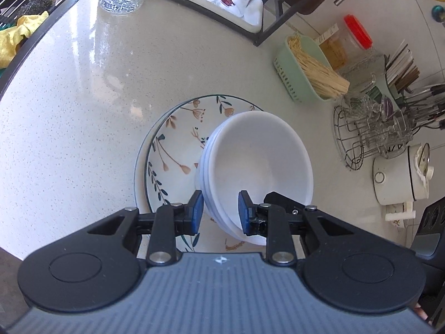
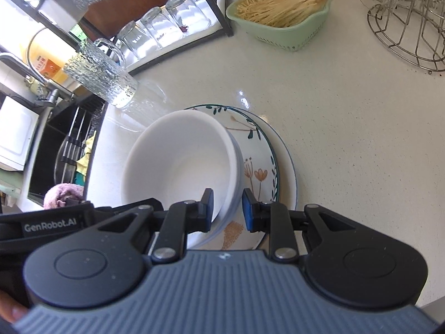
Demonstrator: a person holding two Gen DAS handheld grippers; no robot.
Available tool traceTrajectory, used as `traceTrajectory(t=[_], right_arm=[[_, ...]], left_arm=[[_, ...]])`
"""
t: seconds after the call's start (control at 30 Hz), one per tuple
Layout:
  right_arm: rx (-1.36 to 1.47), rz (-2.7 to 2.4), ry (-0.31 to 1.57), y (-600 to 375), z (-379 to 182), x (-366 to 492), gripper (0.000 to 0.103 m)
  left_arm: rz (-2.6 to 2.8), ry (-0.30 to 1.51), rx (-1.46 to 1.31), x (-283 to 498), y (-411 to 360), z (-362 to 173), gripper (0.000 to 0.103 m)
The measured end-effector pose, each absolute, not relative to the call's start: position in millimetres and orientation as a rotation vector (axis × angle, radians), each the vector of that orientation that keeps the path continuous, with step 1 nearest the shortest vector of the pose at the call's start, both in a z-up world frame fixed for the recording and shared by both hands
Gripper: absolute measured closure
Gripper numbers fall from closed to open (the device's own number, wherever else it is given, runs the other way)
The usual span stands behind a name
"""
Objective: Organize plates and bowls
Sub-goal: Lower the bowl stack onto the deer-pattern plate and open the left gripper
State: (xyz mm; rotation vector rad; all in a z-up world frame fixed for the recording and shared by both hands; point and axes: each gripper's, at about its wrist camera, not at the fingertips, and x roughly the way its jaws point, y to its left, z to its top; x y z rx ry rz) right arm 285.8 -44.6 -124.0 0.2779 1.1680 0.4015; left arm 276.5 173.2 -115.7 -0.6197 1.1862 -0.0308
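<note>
Fingers of both grippers, left gripper (image 1: 219, 211) and right gripper (image 2: 226, 210), pinch stacked bowls' (image 1: 258, 161) rim

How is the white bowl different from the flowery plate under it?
The white bowl is plain, and the flowery plate has painted leaves and flowers with a dark rim line. The bowl is deep; the plate is shallow and wider. The bowl is nested on other white bowls; the plate lies under them. Both are round.

white bowls (image 1: 258, 164) | nested stack, upright | on stacked floral plates (image 1: 178, 142) | rims gripped
</note>
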Motion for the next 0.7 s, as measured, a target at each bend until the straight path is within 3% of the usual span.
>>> traceTrajectory(t=[0.2, 0.27, 0.33, 0.7], right_arm=[[0.241, 0.386, 1.156, -39, -115, 284, 0.073], [0.235, 0.38, 1.129, -39, -109, 282, 0.056], [0.245, 0.374, 1.087, -42, -102, 276, 0.047], [0.222, 0.375, 0.93, -69, -52, 230, 0.047]], left_arm=[[-0.013, 1.189, -0.586, 275, 180, -110, 0.072], [-0.021, 1.175, -0.58, 271, 183, -104, 0.067], [-0.019, 1.159, -0.534, 267, 180, -97, 0.062], [-0.038, 0.97, -0.352, 221, 167, -29, 0.06]])
